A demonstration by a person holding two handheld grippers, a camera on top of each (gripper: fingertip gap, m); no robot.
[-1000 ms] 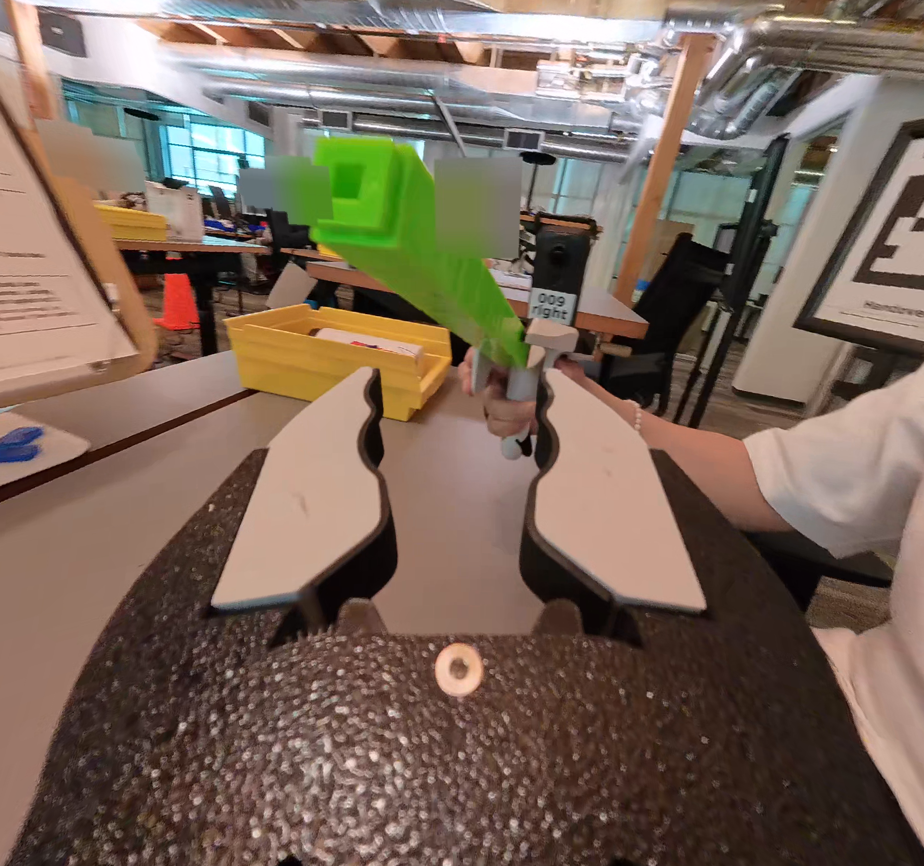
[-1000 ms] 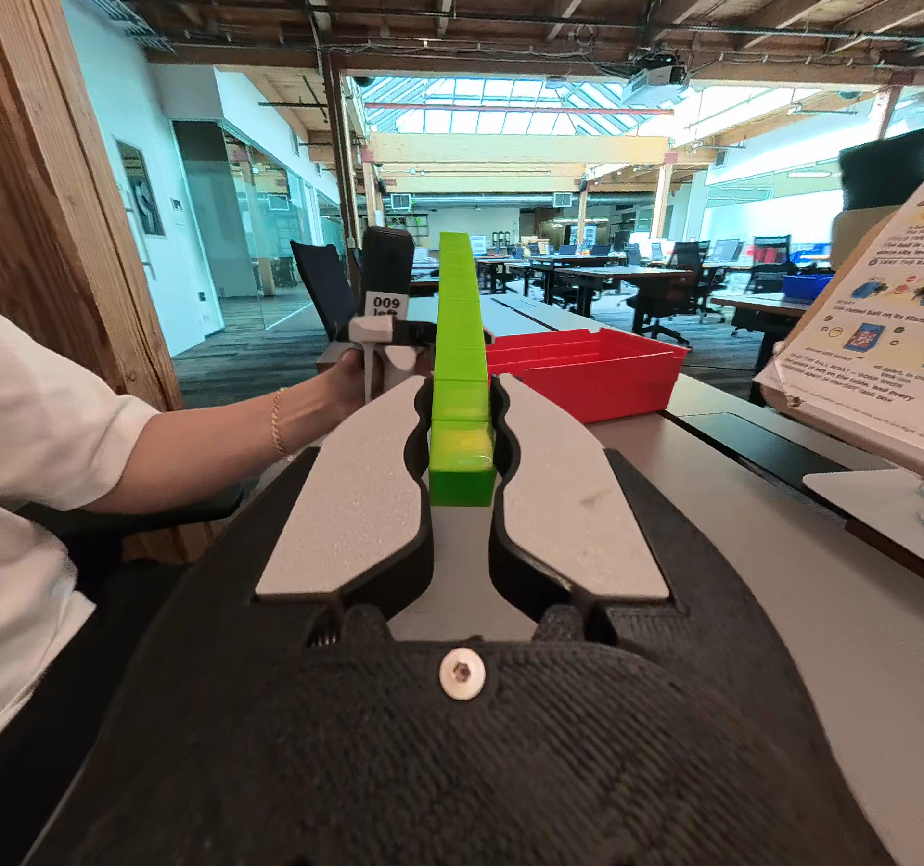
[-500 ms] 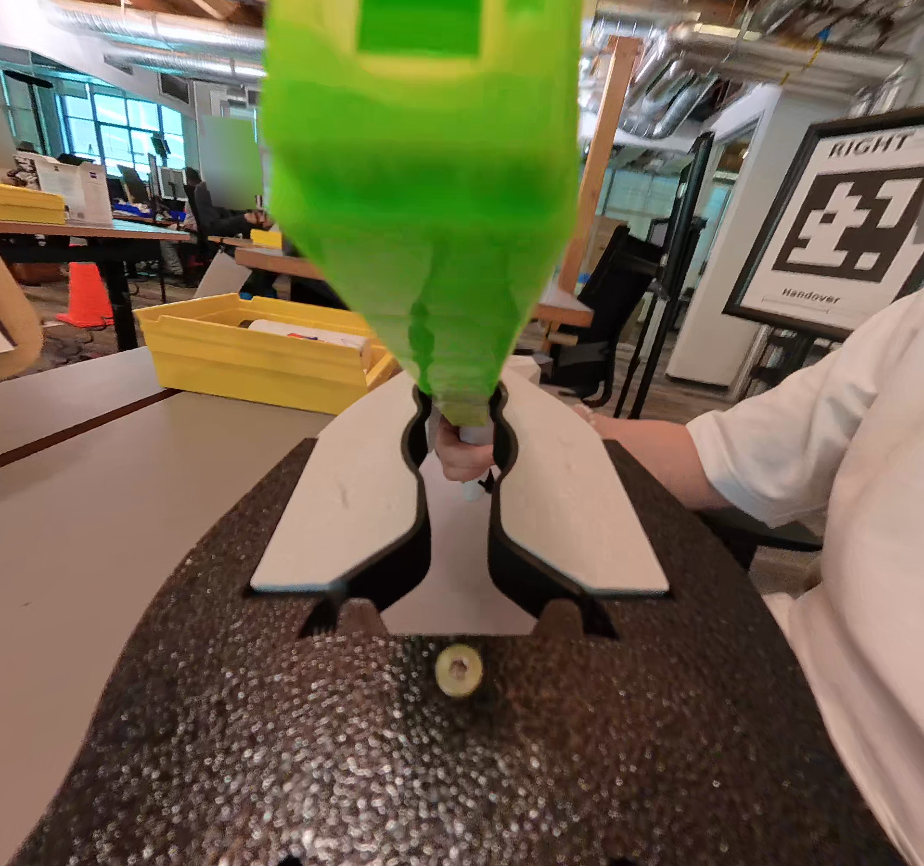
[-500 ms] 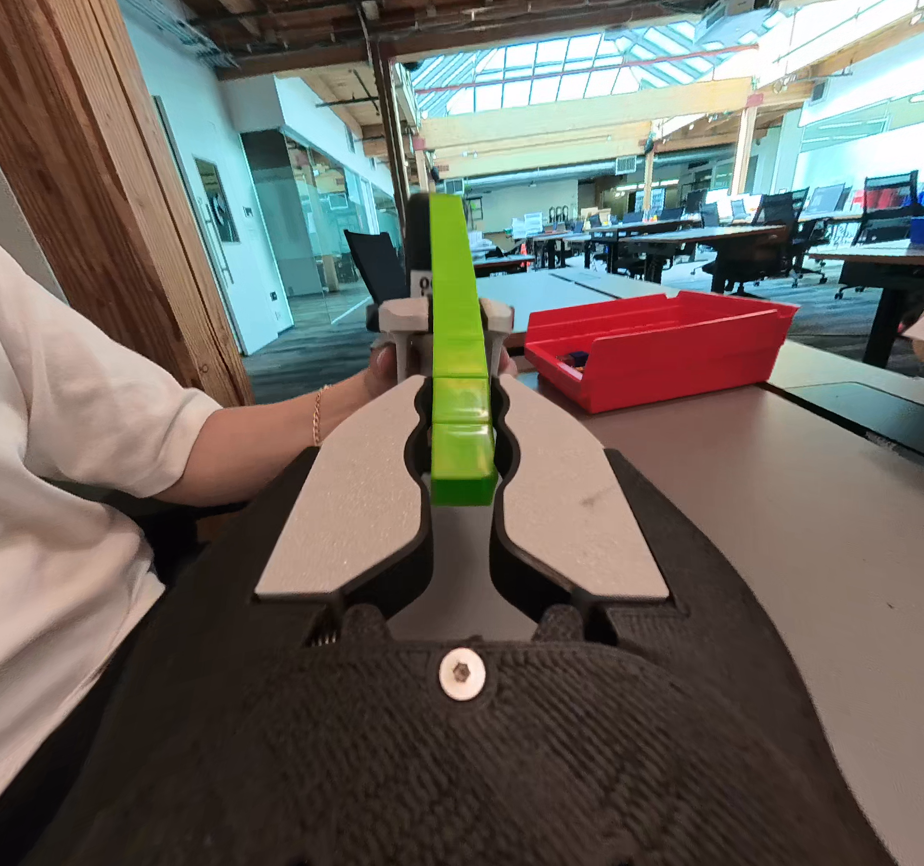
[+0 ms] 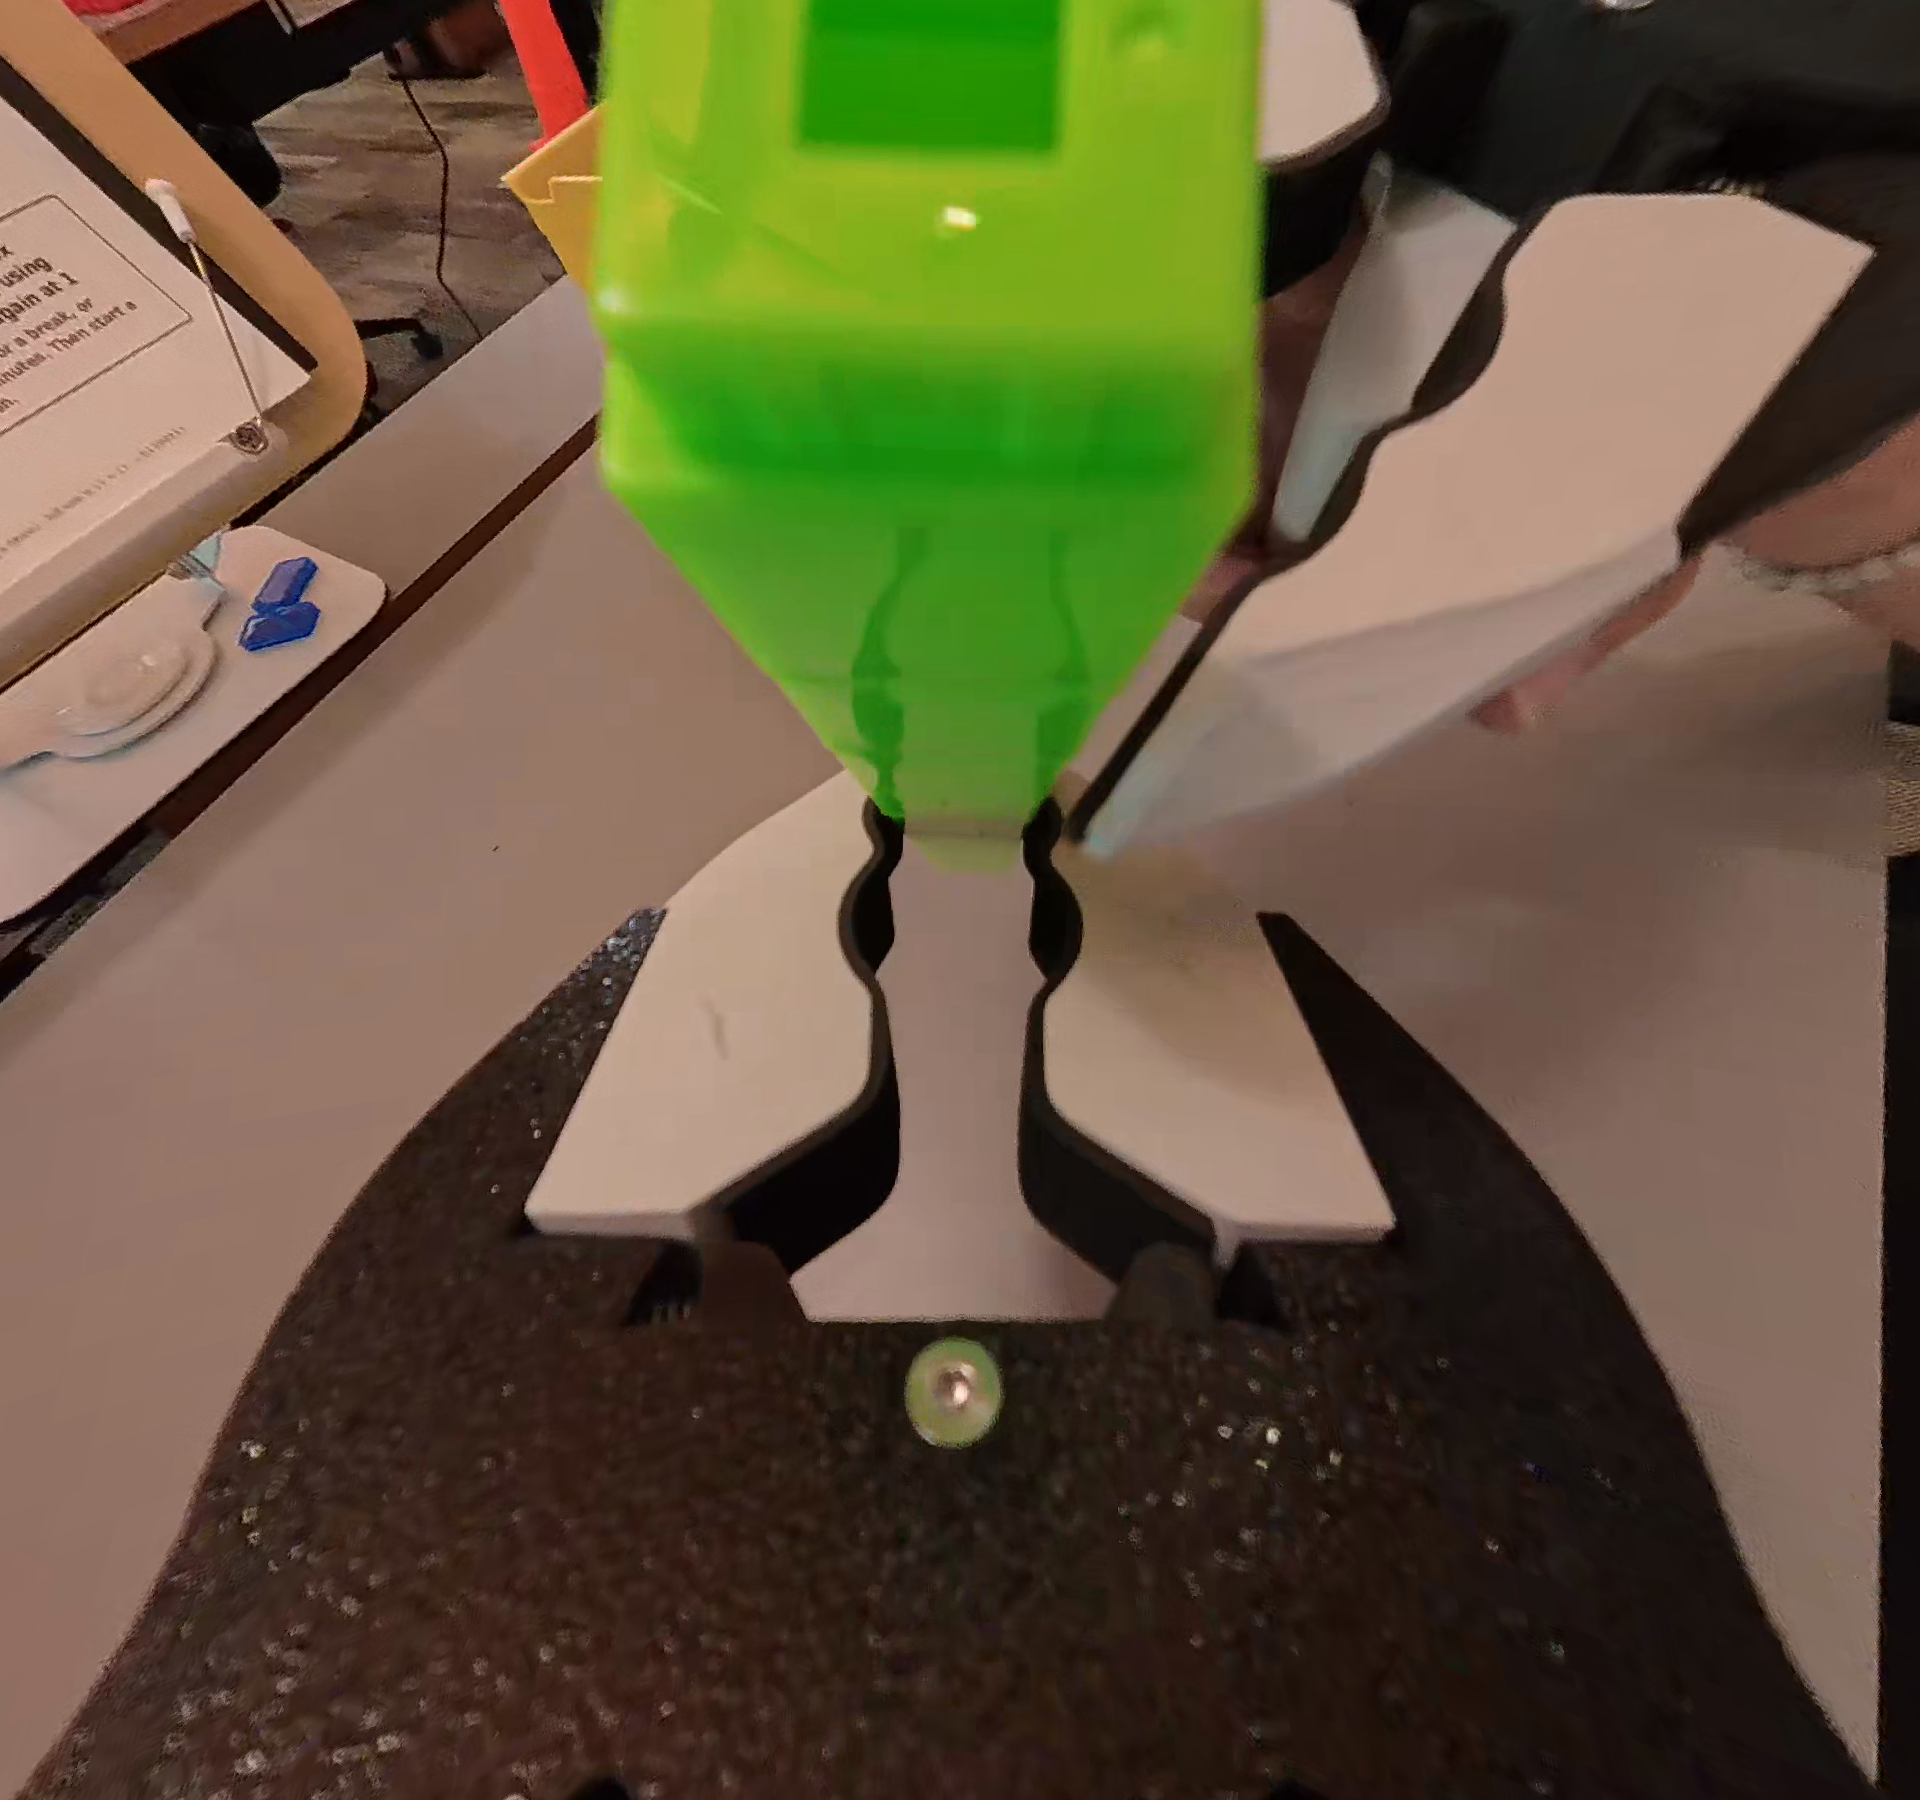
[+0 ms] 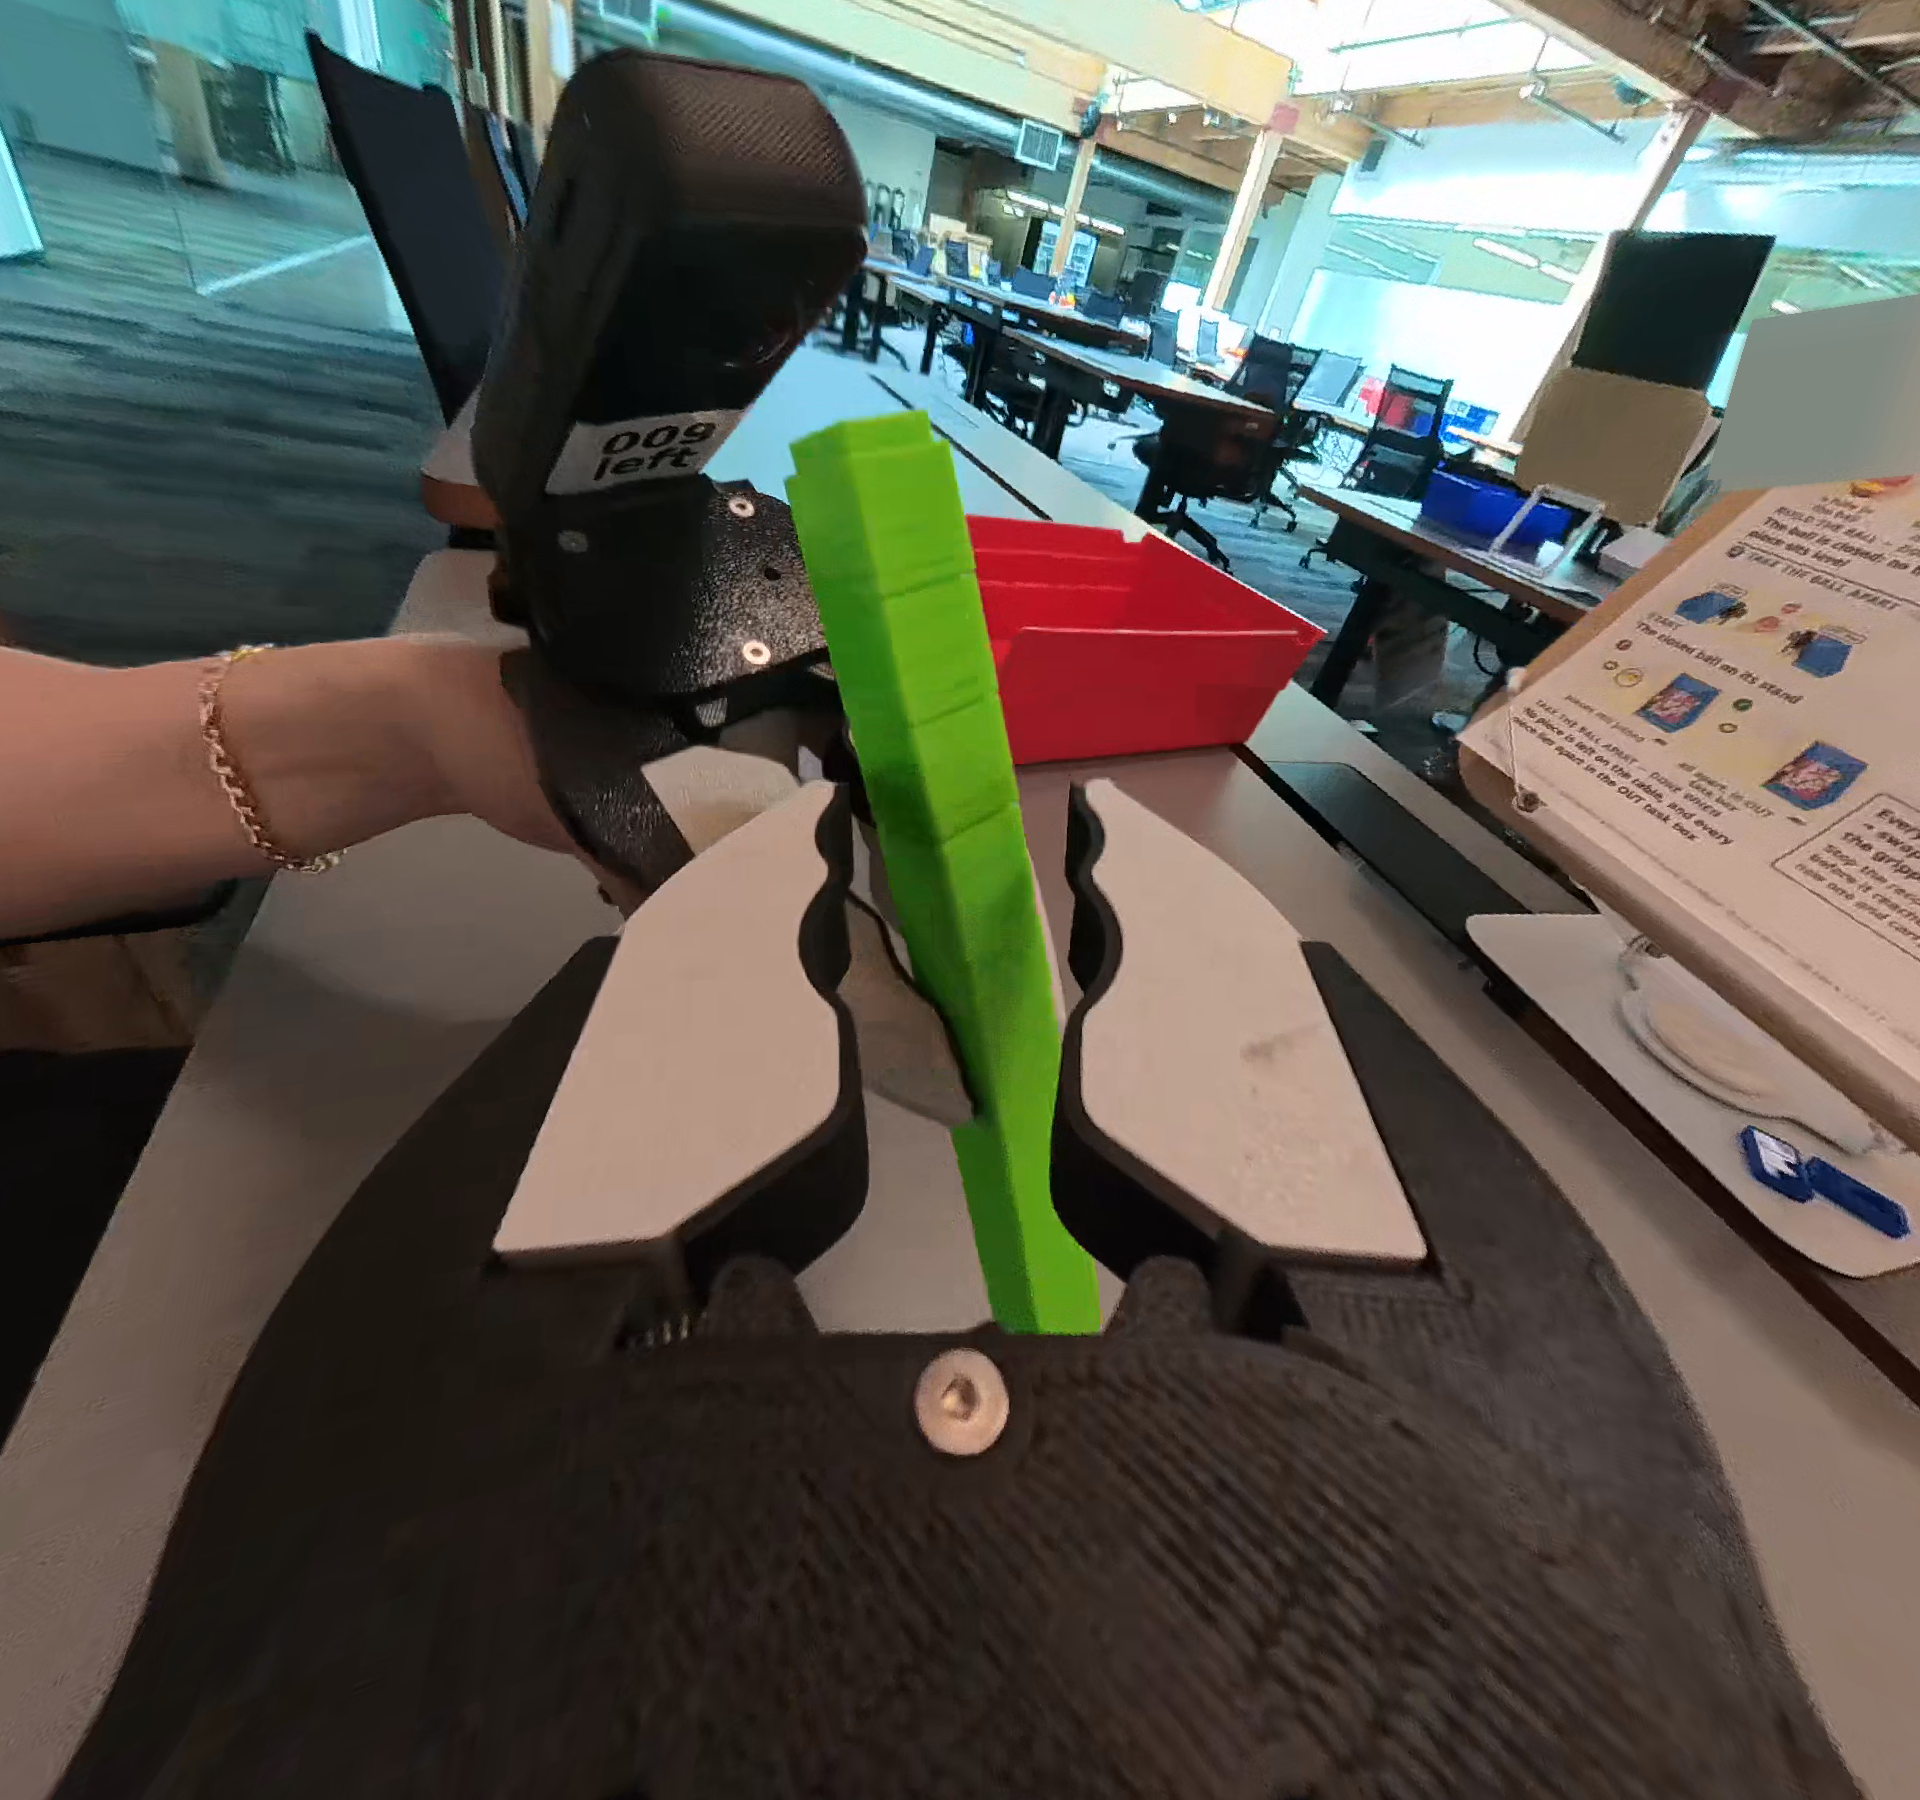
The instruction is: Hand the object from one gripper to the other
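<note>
A long bright green bar (image 5: 925,348) made of stacked segments points toward the left wrist camera. My left gripper (image 5: 961,820) is shut on its far end, pinched between the fingertips. In the right wrist view the bar (image 6: 935,815) leans loosely between the spread fingers of my right gripper (image 6: 956,794), which is open. The left gripper's black housing (image 6: 665,348) and the hand holding it sit close on the left, with one grey fingertip (image 6: 925,1075) against the bar. The right gripper's open fingers (image 5: 1507,503) show at upper right in the left wrist view.
Both grippers are over a grey table (image 5: 416,919). A red bin (image 6: 1122,649) stands behind the bar. An instruction board on a stand (image 6: 1714,711) is at the right, also in the left wrist view (image 5: 104,348), with small blue pieces (image 5: 278,597) on its base. A yellow bin corner (image 5: 561,181) shows behind. The left gripper's tips are roughly 6 centimeters from the right gripper's.
The left gripper closed on the green bar's end. The right gripper, shut on the bar before, has opened. Both grippers came close together and the left view tilted down toward the table.
</note>
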